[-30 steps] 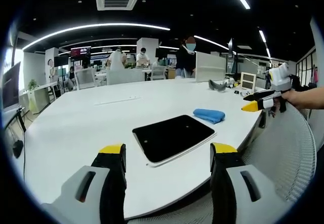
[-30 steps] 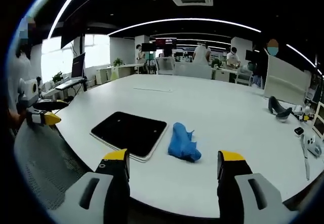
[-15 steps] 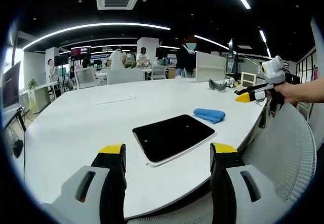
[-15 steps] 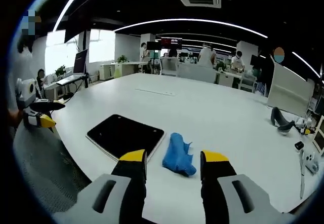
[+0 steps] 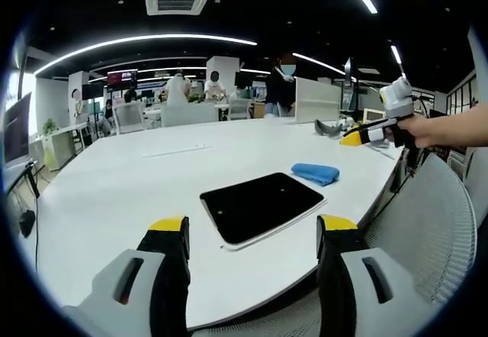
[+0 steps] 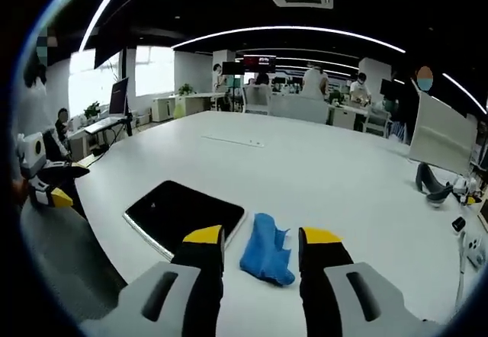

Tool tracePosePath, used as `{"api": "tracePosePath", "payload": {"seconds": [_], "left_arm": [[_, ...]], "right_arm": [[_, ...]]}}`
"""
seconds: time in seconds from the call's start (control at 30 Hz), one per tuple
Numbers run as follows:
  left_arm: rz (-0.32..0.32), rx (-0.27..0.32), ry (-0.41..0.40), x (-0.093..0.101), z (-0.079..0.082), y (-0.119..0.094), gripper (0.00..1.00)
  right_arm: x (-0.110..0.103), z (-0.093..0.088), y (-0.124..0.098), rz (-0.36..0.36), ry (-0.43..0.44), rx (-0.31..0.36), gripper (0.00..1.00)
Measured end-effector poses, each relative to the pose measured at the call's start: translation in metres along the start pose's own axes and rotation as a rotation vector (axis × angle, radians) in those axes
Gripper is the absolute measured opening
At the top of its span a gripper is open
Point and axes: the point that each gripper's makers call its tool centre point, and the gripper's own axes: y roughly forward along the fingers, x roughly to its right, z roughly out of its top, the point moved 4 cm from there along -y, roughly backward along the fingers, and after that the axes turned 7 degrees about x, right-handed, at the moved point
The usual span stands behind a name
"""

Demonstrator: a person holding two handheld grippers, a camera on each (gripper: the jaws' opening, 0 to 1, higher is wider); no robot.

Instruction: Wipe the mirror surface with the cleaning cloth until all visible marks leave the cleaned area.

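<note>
Left claw low in frame, jaws wide apart, empty. Right claw jaws narrowed, empty, above blue cleaning cloth. Cloth beside dark mirror, both mid-frame on white worktop.

bright ceiling strip lights | sharp centre | fisheye bending at edges | window glare

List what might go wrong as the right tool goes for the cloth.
1. The cloth lies right beside the mirror; the right tool might strike the mirror's edge.
2. The mirror lies near the table edge; a shove could slide it off.
3. The left tool hangs off the mirror, so nothing steadies it.
</note>
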Motion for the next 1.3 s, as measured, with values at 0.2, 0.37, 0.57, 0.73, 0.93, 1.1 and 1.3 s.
{"api": "tracePosePath", "payload": {"seconds": [0.2,0.37,0.57,0.73,0.93,1.1,1.3], "left_arm": [[0.001,-0.001,-0.001,0.000,0.000,0.000,0.65],[0.001,-0.001,-0.001,0.000,0.000,0.001,0.65],[0.002,-0.005,-0.001,-0.001,0.000,0.001,0.65],[0.001,-0.011,-0.002,-0.001,-0.001,0.001,0.65],[0.003,-0.014,-0.003,-0.001,-0.001,0.002,0.65],[0.001,-0.019,-0.004,-0.001,-0.002,0.002,0.65],[0.001,-0.021,-0.003,-0.001,-0.002,0.002,0.65]], "right_arm": [[0.002,-0.009,0.015,0.018,0.005,-0.034,0.33],[0.002,-0.016,0.027,0.032,0.004,-0.057,0.33],[0.005,-0.023,0.040,0.035,0.018,-0.073,0.31],[0.005,-0.031,0.052,0.046,0.017,-0.097,0.29],[0.005,-0.042,0.064,0.061,-0.011,-0.135,0.26],[0.009,-0.050,0.069,0.056,0.004,-0.154,0.23],[0.013,-0.059,0.075,0.046,0.009,-0.179,0.14]]}}
